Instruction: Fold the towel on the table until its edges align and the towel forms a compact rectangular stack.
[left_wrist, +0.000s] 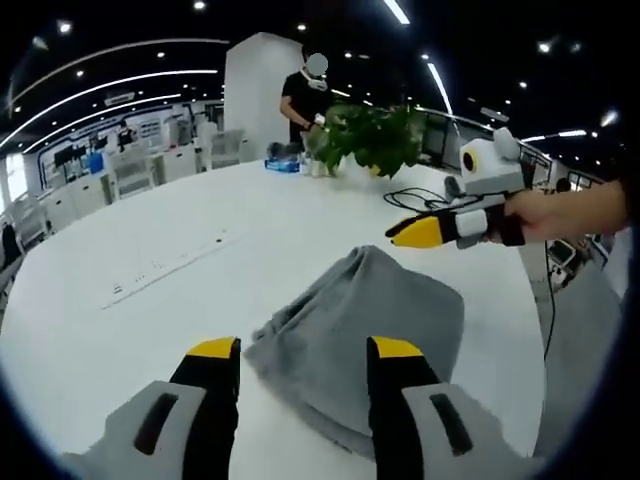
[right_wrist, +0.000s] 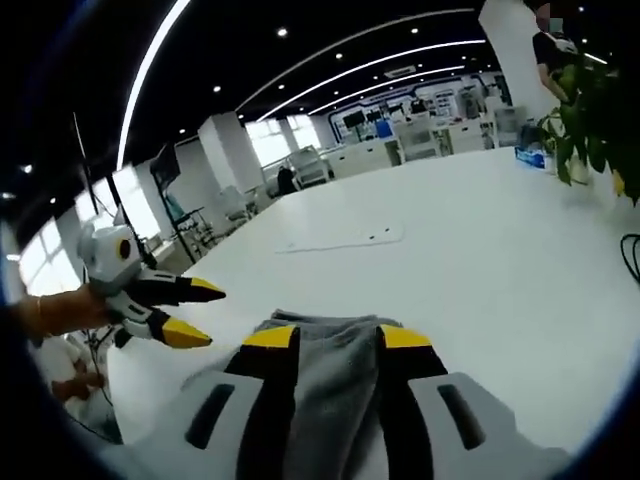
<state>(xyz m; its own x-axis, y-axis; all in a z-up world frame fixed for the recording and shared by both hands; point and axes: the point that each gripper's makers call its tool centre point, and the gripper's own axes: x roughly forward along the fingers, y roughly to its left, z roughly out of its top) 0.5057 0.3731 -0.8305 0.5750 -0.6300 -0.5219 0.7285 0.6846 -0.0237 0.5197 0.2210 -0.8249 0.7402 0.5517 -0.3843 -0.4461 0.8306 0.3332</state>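
A grey towel (left_wrist: 375, 320) lies in a crumpled heap on the white table (left_wrist: 150, 220). In the left gripper view my left gripper (left_wrist: 305, 350) is open just short of the towel's near edge, with a towel corner showing in the gap between the jaws. The right gripper (left_wrist: 425, 232), held by a hand, hovers beyond the towel at the right. In the right gripper view my right gripper (right_wrist: 337, 338) is open, and the towel (right_wrist: 330, 370) shows between its jaws. The left gripper (right_wrist: 190, 312) comes in from the left, open and clear of the cloth.
A green plant (left_wrist: 375, 135) stands at the table's far side, with a person (left_wrist: 305, 95) behind it. A black cable (left_wrist: 415, 198) lies near the plant. A long white strip (left_wrist: 165, 268) is set in the tabletop at the left. Desks and chairs (right_wrist: 400, 150) fill the room beyond.
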